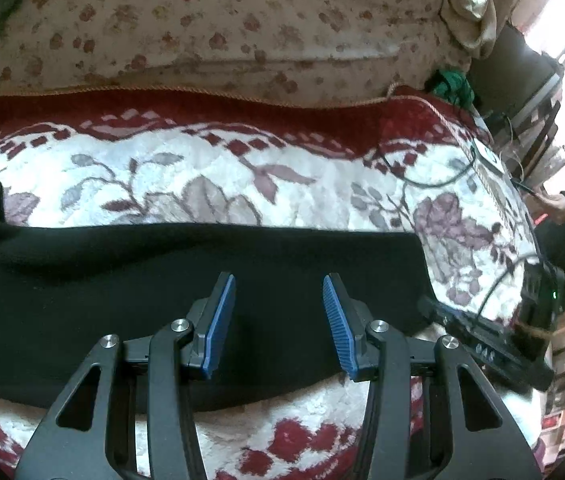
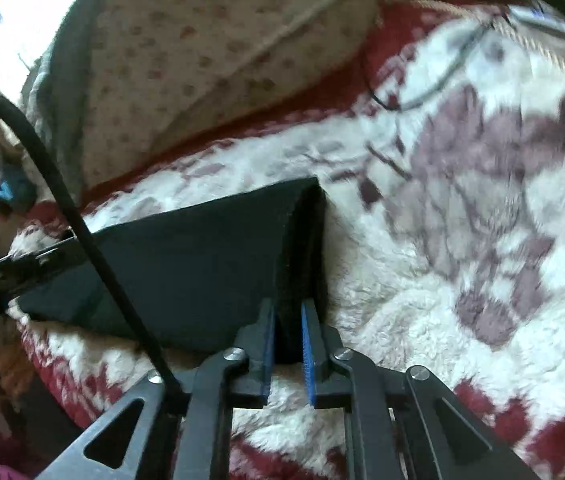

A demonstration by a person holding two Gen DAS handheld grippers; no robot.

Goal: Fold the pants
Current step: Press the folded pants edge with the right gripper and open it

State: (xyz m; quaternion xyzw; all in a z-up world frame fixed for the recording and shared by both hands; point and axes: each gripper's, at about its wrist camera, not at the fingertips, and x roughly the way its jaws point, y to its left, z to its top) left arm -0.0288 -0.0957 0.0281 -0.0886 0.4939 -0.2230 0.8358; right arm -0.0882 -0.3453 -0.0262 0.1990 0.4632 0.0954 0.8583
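Pants: matt black knit cloth. Blanket: fluffy, rough plush pile. Fingers: ribbed blue rubbery pads on matt black plastic, shiny metal pins.

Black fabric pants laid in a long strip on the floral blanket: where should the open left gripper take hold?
The near long edge of the black pants, approached from the front. That edge lies free on the white-and-red floral blanket, and the left gripper hovers open just above it.

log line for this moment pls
left gripper: open over pants | right gripper: shut on pants end | surface: floral blanket
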